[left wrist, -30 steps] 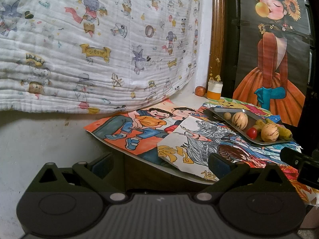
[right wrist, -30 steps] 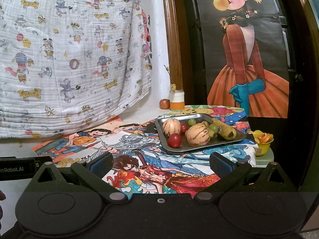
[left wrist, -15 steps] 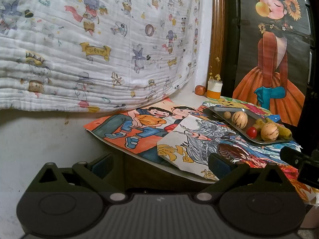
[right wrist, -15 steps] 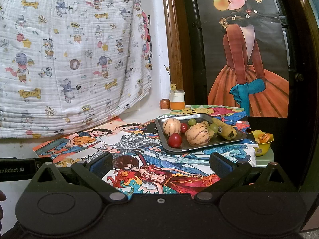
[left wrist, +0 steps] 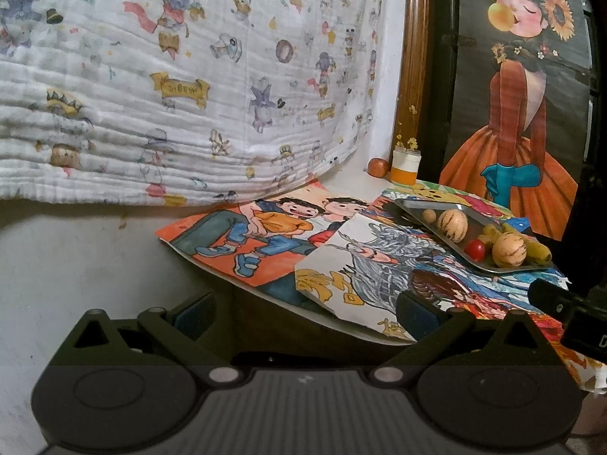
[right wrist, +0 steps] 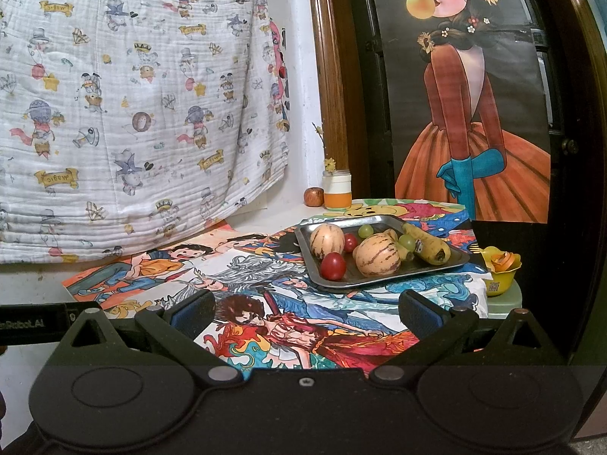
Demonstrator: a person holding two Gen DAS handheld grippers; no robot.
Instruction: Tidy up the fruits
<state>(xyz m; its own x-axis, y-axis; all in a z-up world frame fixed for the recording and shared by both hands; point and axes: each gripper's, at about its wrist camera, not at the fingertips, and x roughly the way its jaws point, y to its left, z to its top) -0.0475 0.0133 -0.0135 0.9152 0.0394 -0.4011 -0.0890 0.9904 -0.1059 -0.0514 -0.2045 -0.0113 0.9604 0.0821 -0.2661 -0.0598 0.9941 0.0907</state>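
A steel tray (right wrist: 383, 280) (left wrist: 421, 210) rests on the table's right side, on colourful drawings. On it lie two striped melons (right wrist: 377, 261) (right wrist: 327, 240), two red tomatoes (right wrist: 333, 265), green grapes (right wrist: 365, 231) and a banana (right wrist: 426, 249). The left wrist view shows the same melons (left wrist: 509, 249) and one tomato (left wrist: 475, 249). My right gripper (right wrist: 305, 309) stands open in front of the tray, well short of it. Off the table's left front edge, my left gripper (left wrist: 306, 309) is also open. Neither holds anything.
A small reddish fruit (right wrist: 314, 196) and a white-and-orange jar (right wrist: 337, 189) stand at the back by the wooden door frame. A yellow cup (right wrist: 500, 271) sits right of the tray. A printed cloth (right wrist: 125, 106) hangs behind the table. The right gripper's body (left wrist: 569, 311) shows at the left view's edge.
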